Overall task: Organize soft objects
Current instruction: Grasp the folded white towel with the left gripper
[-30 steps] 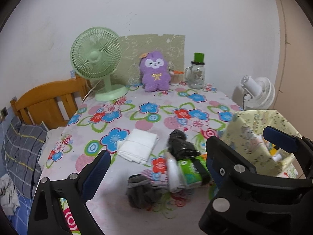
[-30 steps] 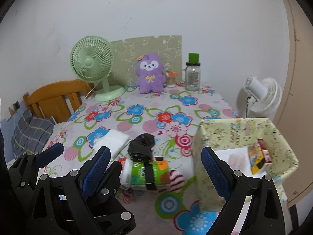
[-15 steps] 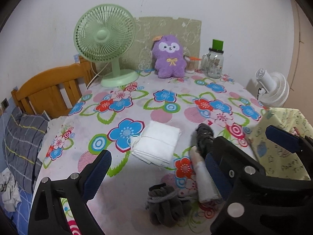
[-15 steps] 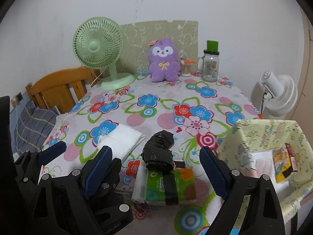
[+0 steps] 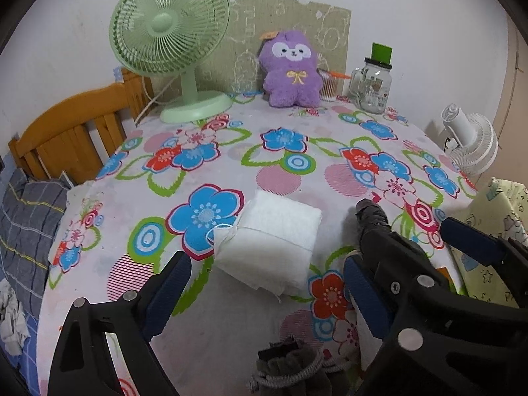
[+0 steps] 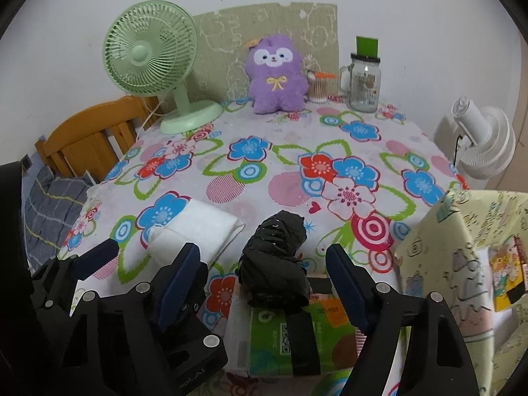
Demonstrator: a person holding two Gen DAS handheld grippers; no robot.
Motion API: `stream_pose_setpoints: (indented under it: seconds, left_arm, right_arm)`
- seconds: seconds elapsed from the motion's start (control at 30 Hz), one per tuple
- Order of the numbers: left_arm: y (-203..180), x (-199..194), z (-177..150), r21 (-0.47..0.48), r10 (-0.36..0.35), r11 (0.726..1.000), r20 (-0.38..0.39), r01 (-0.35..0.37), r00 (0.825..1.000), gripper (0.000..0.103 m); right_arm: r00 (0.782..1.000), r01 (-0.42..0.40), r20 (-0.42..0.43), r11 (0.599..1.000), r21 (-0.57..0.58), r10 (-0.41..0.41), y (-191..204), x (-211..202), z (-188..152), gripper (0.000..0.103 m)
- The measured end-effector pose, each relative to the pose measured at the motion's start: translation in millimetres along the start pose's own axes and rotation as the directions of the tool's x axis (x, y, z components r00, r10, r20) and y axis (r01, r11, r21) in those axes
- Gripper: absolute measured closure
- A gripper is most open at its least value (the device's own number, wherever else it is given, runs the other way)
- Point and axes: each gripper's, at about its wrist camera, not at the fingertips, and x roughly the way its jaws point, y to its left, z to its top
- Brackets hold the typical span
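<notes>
**A:** Where does your right gripper [image 6: 264,275] stand?

**B:** It hangs over the black bundle [image 6: 275,264], which lies on the flowered tablecloth [image 6: 287,165] with its near end resting on the green tissue pack [image 6: 297,340]. The jaws have just been closing, with the bundle between them, but the pads are clear of it on both sides, so you hold nothing.

**A:** And your left gripper [image 5: 264,293]?

**B:** Spread wide and empty. The folded white cloth [image 5: 274,244] lies just ahead of its fingertips, and the grey sock ball [image 5: 290,368] sits at the table's near edge, below them.

**A:** How will the bundle handle?

**B:** It looks like crinkled thin plastic wadded into a roll: light, squashy and probably slick. You should take it across its thick middle, not the tapered far end, and close well in so it cannot slide out.

**A:** And the cloth?

**B:** Limp and layered, I'd judge. Pinch one corner and it may unfold, so grip through the whole stack at the tied near edge.

**A:** Where do they go?

**B:** Likely the yellow fabric bin [image 6: 462,254] at your right, which stands open at the table's edge.
</notes>
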Motion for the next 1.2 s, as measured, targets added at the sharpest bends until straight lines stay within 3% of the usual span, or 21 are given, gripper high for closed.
stream_pose_setpoints:
  seconds: [0.17,0.27,0.33,0.43,0.67,0.8,1.2]
  left_arm:
    - [0.4,15.7,1.2,-0.005,-0.013,1.0,-0.042,0.013,0.999,0.01]
    - [-1.0,23.4,0.6,0.001,-0.01,1.0,-0.066,0.01,0.998,0.01]
    - [-2.0,27.7,0.2,0.004,-0.01,1.0,-0.08,0.01,0.997,0.01]
    - [-4.6,31.7,1.4,0.018,0.0,1.0,-0.087,0.002,0.996,0.01]
    - [-4.6,33.8,11.2,0.043,-0.007,0.999,-0.079,0.01,0.997,0.01]
    - [-6.1,41.0,13.0,0.047,-0.024,0.998,-0.095,0.029,0.995,0.023]
    - [-6.8,52.0,10.6,0.049,-0.026,0.998,-0.115,0.032,0.993,0.023]
  right_arm:
    - [0.999,-0.002,-0.037,1.0,0.01,0.002,-2.8,16.2,1.0,0.03]
    - [0.998,-0.006,-0.063,1.0,0.024,0.007,-5.9,25.7,0.8,0.04]
    - [0.997,-0.009,-0.078,0.999,0.031,0.012,-7.2,30.8,0.2,0.052]
    - [0.995,-0.012,-0.097,0.999,0.046,0.017,-9.6,36.9,-1.0,0.059]
    - [0.996,-0.033,-0.078,0.998,0.058,0.038,-9.8,38.4,5.6,0.061]
    - [0.995,-0.043,-0.083,0.998,0.055,0.048,-8.7,41.8,7.7,0.061]
    - [0.995,-0.03,-0.091,0.999,0.03,0.032,-6.3,48.1,5.7,0.062]
